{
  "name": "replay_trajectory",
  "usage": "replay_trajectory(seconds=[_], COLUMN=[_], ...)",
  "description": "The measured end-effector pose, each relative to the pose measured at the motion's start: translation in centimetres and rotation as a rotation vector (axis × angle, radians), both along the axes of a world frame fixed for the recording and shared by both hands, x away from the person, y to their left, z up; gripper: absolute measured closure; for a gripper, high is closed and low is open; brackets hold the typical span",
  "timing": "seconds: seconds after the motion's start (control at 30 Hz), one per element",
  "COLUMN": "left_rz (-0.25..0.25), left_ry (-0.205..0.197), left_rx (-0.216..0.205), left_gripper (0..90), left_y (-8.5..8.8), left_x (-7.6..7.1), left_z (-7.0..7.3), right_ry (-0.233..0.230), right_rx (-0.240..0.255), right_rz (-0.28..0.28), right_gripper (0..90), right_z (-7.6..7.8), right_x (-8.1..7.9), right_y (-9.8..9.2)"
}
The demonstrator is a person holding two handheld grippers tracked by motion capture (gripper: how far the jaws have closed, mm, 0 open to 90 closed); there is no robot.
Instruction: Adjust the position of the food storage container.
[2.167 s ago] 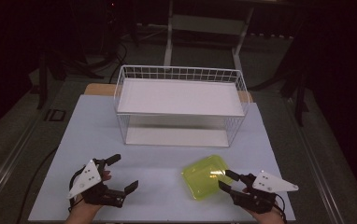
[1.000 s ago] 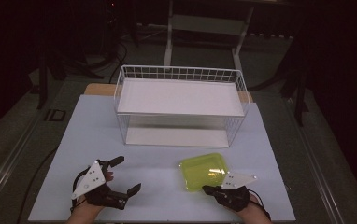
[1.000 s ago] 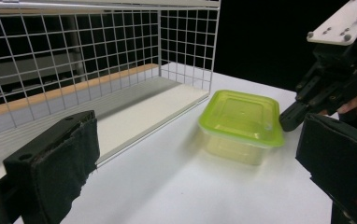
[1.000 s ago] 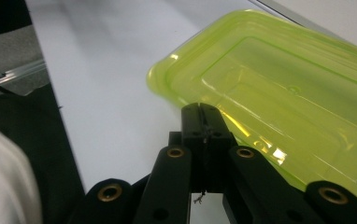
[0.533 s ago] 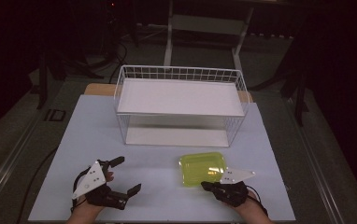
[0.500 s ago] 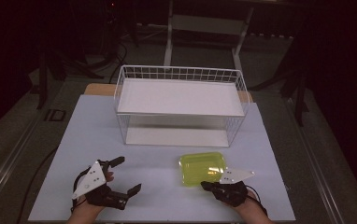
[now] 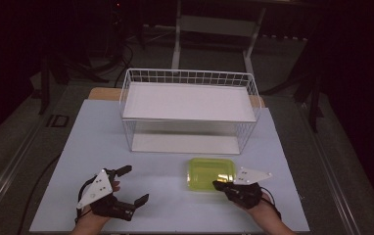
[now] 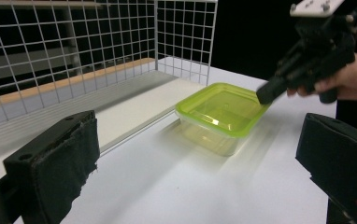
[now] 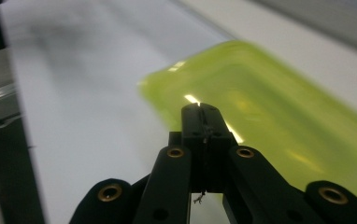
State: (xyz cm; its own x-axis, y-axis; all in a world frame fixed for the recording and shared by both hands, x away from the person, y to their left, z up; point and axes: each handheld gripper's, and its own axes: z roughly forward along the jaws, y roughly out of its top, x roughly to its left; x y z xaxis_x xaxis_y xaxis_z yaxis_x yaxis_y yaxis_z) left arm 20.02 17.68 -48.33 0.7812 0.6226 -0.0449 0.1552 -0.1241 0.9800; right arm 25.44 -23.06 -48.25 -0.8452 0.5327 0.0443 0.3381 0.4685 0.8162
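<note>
Right gripper [image 7: 218, 185], jaws clenched empty, tip at green container [image 7: 210, 172] rim, lower centre: likely nudging. Left gripper [image 7: 130, 185] released, idle lower left.

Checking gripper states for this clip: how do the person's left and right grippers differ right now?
The left gripper has its jaws wide apart with nothing between them; the right gripper has its jaws pressed together. The left sits away from the lime-green lidded plastic container; the right's tip is at its edge. Both are black.
</note>
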Motion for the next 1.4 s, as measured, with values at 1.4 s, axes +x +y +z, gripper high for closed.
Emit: replay_trajectory(seconds=[1.4], left_rz=[-0.007], left_ry=[0.044], left_rx=[-0.002], left_gripper=[0.0], left_y=[-0.1], left_x=[0.3], left_z=[-0.4], right_ry=[0.06], right_rx=[-0.014], right_rz=[-0.144], right_gripper=[90.0], right_z=[-1.9], right_x=[3.7], right_y=[-2.0])
